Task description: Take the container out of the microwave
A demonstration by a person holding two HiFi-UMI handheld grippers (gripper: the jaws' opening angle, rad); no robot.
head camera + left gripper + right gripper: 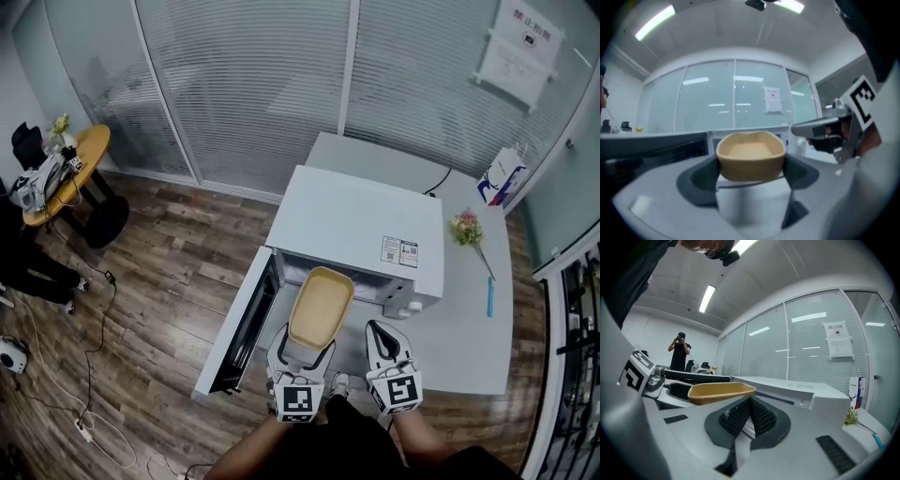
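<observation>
The tan oval container (321,305) hangs in front of the white microwave's (361,225) open cavity, its near end clamped between the pads of my left gripper (302,345). In the left gripper view the container (750,154) fills the gap of the left gripper (750,169), with both dark pads pressed on its sides. My right gripper (377,330) is just right of the container, shut and empty. In the right gripper view the right gripper (750,401) has its ribbed pads together, and the container (722,392) shows to the left. The microwave door (242,323) stands open to the left.
The microwave sits on a white table (469,328) that also carries a small flower (466,228), a blue pen (489,296) and a paper bag (502,176). A round wooden table (70,169) stands far left, with cables on the floor. A person (680,352) stands in the background.
</observation>
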